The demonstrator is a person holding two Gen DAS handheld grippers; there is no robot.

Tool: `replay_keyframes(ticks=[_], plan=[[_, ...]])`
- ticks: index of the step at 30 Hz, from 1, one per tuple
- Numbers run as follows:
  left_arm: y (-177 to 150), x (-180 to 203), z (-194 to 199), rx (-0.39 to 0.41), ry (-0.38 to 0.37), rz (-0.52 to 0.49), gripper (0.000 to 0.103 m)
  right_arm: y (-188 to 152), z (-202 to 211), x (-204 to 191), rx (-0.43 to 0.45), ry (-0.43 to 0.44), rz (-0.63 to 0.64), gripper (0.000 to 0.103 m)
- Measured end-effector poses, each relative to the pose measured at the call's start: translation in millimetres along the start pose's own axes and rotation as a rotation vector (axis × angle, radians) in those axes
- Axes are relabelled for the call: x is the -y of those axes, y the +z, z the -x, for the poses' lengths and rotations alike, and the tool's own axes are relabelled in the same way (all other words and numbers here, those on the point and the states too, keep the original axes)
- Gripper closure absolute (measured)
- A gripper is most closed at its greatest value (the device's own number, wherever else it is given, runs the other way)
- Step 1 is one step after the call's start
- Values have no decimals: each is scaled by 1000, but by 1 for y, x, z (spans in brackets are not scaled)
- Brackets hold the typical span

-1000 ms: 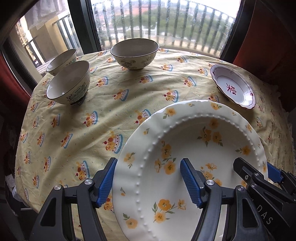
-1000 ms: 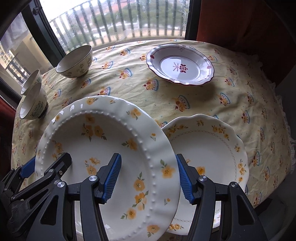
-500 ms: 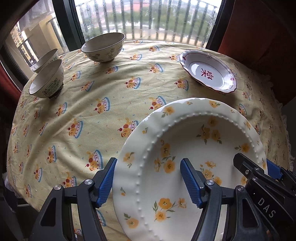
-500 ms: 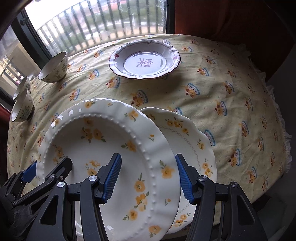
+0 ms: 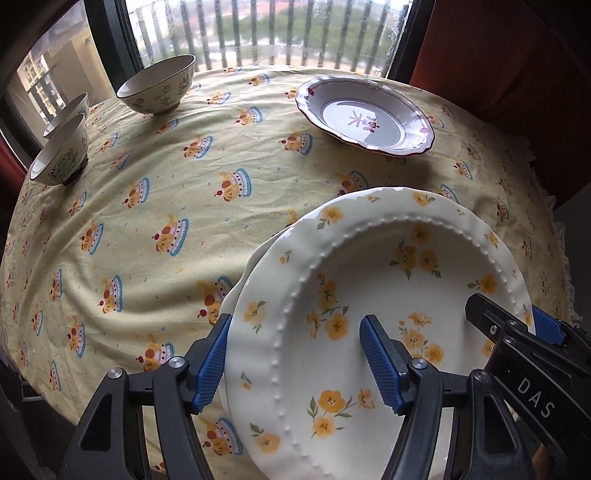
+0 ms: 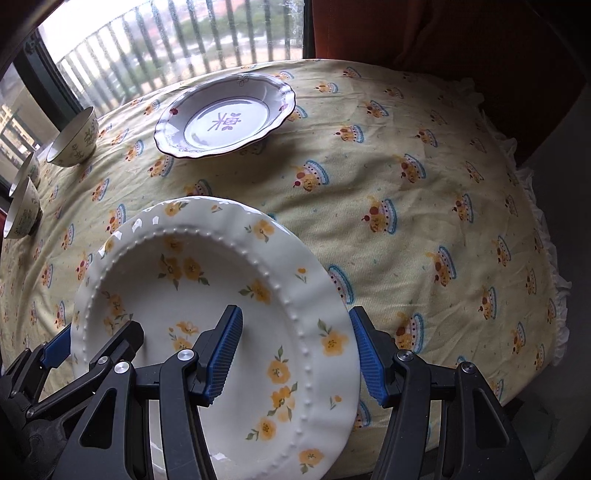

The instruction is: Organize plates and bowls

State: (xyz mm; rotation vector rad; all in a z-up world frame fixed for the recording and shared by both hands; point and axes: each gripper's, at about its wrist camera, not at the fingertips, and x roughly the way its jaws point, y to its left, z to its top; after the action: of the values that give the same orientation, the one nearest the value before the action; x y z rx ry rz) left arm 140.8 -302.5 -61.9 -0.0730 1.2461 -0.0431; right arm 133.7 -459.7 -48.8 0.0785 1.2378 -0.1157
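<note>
Well — yellow-flowered plate (image 5: 369, 280) empty, red-rimmed dish (image 5: 364, 116) empty too

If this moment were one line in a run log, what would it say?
phase: carrying | held: yellow-flower plate | left gripper: on its left rim | right gripper: on its right rim | below: second plate edge showing | tablecloth

I am at a dining table in a home, high in an apartment block. A cake-print tablecloth (image 5: 177, 206) covers it, and the window (image 5: 266, 33) shows balcony railings (image 6: 177, 48) and treetops.
</note>
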Motion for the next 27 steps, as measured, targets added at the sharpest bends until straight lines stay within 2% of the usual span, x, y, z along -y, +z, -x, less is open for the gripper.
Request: replay_keyframes(ticks=[7,16,23,27], plan=[[-6,16,-13,-28,-11,35,33,6,-5,17,5,-17,42,39],[-7,20,-24,-39,-5,69,31,9,-15,21,-6,-16,77,39],[-7,17,-28,-40,51,50,30,9,-23,17,-32,14,88,41],[-8,19,-29,-28,62,49,26,5,-22,14,-5,4,81,41]])
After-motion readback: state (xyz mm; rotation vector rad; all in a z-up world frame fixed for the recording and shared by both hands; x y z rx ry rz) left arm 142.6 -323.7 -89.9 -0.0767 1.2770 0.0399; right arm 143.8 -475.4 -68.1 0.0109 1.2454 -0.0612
